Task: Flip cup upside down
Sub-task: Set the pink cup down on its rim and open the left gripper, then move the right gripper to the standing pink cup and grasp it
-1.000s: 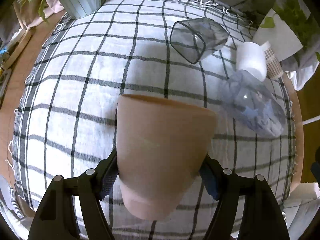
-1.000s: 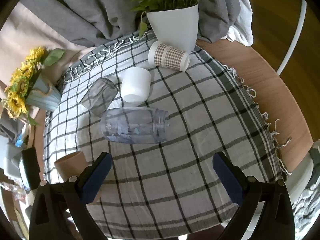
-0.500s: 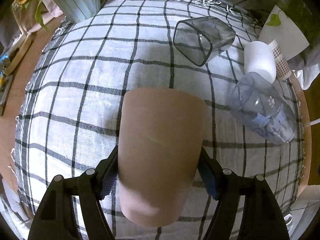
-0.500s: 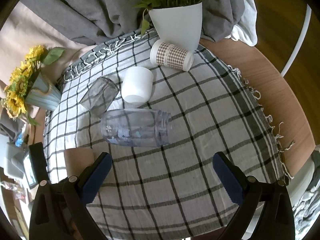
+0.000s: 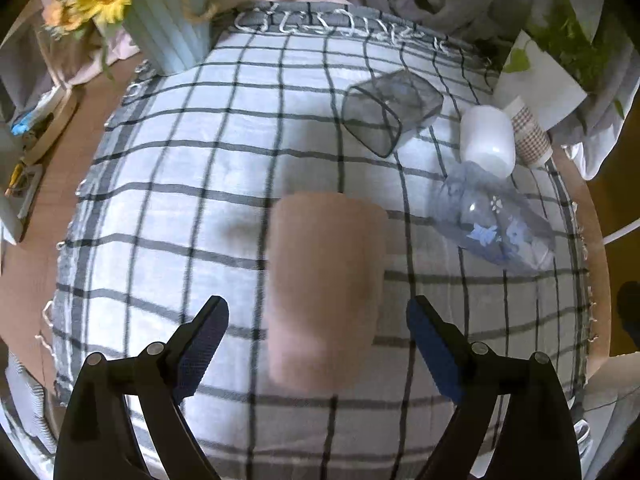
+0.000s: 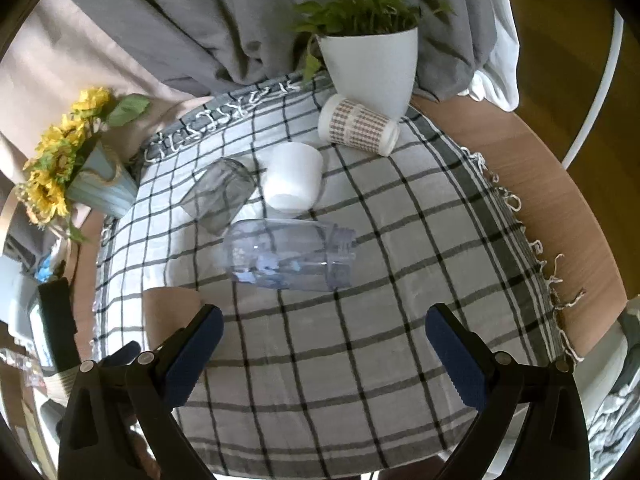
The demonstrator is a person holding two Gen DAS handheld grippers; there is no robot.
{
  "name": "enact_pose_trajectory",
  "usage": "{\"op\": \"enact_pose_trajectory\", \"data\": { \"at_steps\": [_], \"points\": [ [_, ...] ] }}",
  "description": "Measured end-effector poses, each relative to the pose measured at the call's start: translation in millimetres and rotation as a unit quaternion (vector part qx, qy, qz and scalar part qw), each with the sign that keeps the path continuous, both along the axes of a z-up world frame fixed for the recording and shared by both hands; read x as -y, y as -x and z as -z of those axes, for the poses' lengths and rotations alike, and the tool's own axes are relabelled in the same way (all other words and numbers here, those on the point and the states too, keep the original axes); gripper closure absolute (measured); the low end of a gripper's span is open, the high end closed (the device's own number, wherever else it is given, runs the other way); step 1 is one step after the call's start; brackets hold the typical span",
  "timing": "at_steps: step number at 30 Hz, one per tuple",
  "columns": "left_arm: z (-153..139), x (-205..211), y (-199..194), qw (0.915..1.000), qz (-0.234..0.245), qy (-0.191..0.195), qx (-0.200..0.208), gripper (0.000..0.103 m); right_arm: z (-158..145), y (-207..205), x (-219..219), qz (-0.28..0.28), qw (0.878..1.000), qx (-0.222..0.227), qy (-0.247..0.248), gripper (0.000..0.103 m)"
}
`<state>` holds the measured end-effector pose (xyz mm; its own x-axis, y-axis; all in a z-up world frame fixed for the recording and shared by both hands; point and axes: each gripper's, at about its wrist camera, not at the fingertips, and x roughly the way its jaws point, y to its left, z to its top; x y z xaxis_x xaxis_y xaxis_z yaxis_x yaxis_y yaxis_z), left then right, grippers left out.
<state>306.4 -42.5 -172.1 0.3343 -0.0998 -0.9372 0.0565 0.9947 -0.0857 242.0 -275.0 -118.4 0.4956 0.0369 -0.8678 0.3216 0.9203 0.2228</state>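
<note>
A tan cup stands on the checked cloth, base toward me and mouth down as far as the blur shows. My left gripper is open, its fingers apart on either side of the cup and not touching it. In the right wrist view the same cup shows at the lower left, partly behind the left finger. My right gripper is open and empty above the cloth's near part.
A grey glass, a white cup, a checked paper cup and a clear flowered bottle lie on their sides. A white plant pot and a sunflower vase stand at the back. Bare wood shows at right.
My left gripper turned the tan cup over, then opened and let it go. It has drawn back from the cup. The right gripper has barely moved.
</note>
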Motion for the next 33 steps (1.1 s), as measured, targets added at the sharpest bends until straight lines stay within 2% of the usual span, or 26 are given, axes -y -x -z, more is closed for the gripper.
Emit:
{"op": "enact_pose_trajectory", "data": {
  "at_steps": [5,10,13,20,23,28,33],
  "points": [
    [-17.1,-28.6,7.9,0.9997,-0.020,0.014,0.008,0.008,-3.5,0.7,-25.7,-0.008,1.000,-0.003,0.008,0.001],
    [-25.0,-55.4,13.2,0.9995,-0.019,-0.011,0.025,0.008,-3.4,0.9,-55.8,-0.017,1.000,-0.004,0.015,0.001],
    [-26.7,-75.9,17.0,0.9991,-0.029,-0.013,0.028,0.008,0.7,-1.0,-73.9,-0.025,1.000,-0.010,0.010,0.001],
    [-13.9,-116.7,23.9,0.9988,-0.045,-0.017,0.009,0.008,19.4,-9.6,-120.3,-0.059,0.998,-0.033,0.006,0.001],
    [-5.9,-129.3,26.9,0.9984,-0.046,-0.031,0.004,0.008,30.1,-12.7,-135.1,-0.072,0.996,-0.048,0.003,0.001],
    [4.1,-144.6,30.6,0.9985,-0.042,-0.035,-0.006,0.008,50.7,-17.7,-159.4,-0.093,0.993,-0.075,-0.010,0.002],
    [17.5,-150.6,33.6,0.9973,-0.041,-0.060,-0.006,0.008,64.7,-19.1,-170.7,-0.097,0.992,-0.078,-0.014,0.004]
  ]
}}
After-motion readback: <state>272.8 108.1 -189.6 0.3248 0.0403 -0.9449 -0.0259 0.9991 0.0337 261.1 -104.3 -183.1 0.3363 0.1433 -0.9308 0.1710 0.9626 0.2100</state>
